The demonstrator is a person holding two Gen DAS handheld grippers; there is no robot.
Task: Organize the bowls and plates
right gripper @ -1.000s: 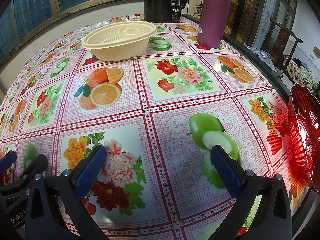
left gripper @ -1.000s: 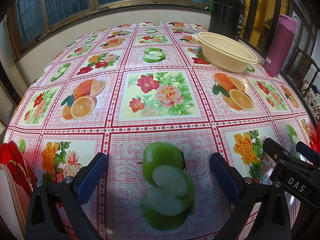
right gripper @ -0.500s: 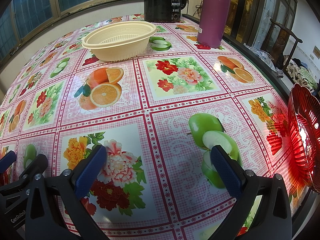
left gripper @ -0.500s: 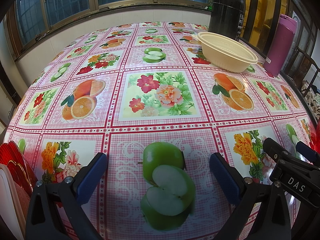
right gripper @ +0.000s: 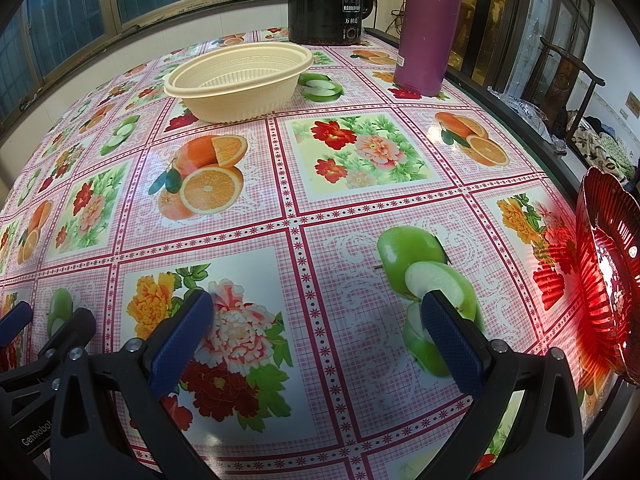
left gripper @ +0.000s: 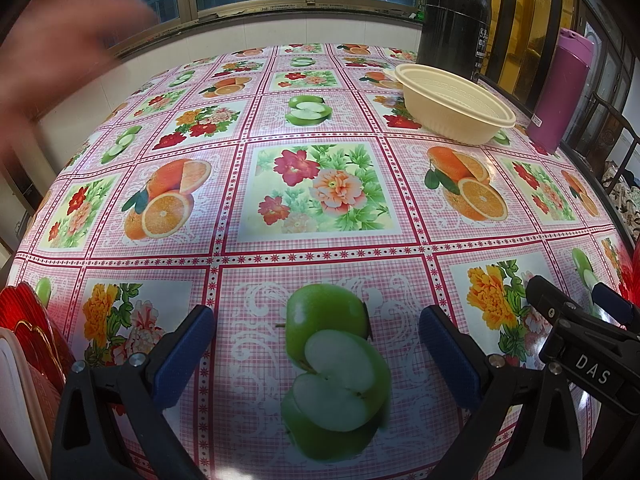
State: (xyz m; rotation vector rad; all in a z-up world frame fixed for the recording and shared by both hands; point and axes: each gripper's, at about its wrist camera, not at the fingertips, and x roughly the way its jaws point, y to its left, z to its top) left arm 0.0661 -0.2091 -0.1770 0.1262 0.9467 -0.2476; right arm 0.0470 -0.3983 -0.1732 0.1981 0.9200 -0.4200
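Left wrist view: both grippers — left [left gripper: 316, 356], right [right gripper: 316, 340] — sat low with jaws apart, empty, apparently awaiting a start; bowl [right gripper: 240, 80] far across the table [right gripper: 340, 216], red plate [right gripper: 608, 268] at right.

I'm looking at a home dining room: a fruit-and-flower oilcloth [left gripper: 320, 184] covers the surface, with a black electric kettle [right gripper: 330, 0] at its far edge and a carved wooden chair [right gripper: 568, 76] beside it.
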